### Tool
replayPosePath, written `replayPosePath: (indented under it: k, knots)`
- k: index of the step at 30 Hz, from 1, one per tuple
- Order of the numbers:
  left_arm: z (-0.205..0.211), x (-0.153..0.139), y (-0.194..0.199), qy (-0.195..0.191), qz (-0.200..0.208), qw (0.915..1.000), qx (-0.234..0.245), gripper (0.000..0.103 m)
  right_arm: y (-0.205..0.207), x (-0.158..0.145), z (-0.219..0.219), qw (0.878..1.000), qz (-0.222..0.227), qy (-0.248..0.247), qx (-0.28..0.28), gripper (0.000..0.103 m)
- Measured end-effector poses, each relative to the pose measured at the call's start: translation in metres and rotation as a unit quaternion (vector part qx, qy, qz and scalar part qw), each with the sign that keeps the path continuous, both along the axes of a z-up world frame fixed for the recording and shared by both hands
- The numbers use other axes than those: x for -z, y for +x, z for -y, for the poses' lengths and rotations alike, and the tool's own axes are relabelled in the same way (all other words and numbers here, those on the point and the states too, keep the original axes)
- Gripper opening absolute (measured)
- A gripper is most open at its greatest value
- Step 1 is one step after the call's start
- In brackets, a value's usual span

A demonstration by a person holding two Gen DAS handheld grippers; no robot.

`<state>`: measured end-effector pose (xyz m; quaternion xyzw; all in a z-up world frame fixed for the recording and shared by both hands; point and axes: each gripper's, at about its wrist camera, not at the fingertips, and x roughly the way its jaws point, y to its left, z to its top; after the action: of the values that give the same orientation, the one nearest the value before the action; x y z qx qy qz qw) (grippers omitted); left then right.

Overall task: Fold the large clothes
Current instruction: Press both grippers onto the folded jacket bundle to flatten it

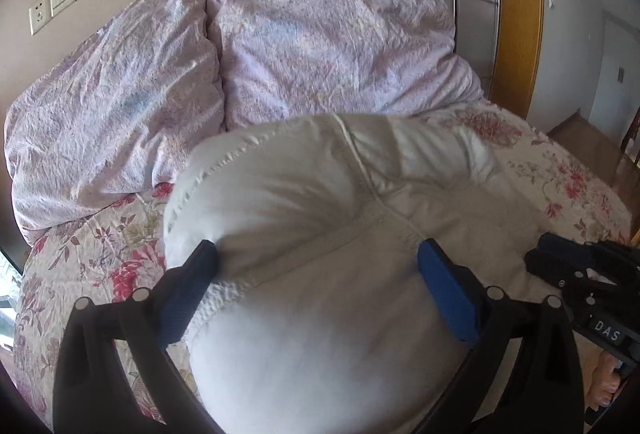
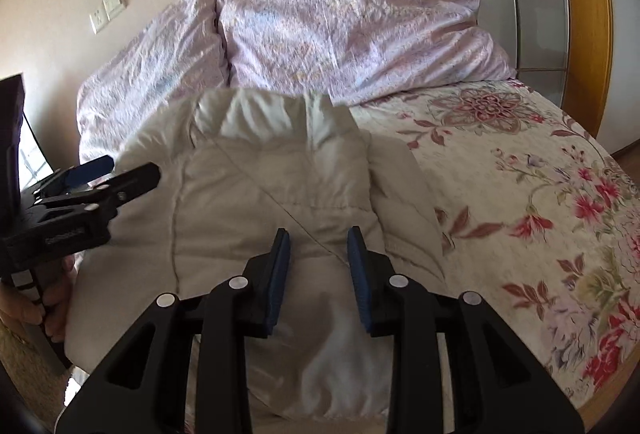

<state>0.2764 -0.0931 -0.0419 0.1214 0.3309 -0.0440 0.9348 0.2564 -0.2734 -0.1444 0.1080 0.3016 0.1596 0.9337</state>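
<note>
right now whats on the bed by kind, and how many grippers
white padded garment: 1
lilac pillows, left and right: 2
grippers, left gripper and right gripper: 2
total: 5, all on or over the floral bedspread

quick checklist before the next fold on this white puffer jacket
1. White puffer jacket lying on the floral bedspread: ok.
2. Left gripper jaws wide, straddling the jacket's bulge: ok.
3. Right gripper holding fabric: cannot tell; jaws narrow, pads look apart.
4. Grippers clear of each other: ok.
5. Lilac duvet clear of the jacket: not ok, it touches the far edge.
</note>
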Motion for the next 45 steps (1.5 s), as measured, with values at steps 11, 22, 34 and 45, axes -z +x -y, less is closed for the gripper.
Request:
replayPosePath:
  k: [11, 22, 34, 45]
  knots:
    - [0.013, 0.022, 0.001, 0.035, 0.022, 0.9991, -0.006, 0.101, 0.003, 0.025, 0.001, 1.000, -0.010, 0.021, -0.007, 0.032]
    - [0.012, 0.024, -0.005, 0.038, 0.044, 0.9982, -0.014, 0.101, -0.004, 0.014, -0.001, 1.000, 0.003, 0.010, 0.016, 0.031]
    - [-0.019, 0.007, 0.013, -0.003, 0.016, 0.9988, -0.046, 0.101, -0.001, 0.014, 0.000, 1.000, -0.010, -0.008, 0.019, 0.031]
    - [-0.020, 0.014, 0.021, -0.003, 0.006, 0.9989, -0.046, 0.101, 0.055, -0.053, -0.015, 0.999, 0.041, 0.010, 0.026, 0.031]
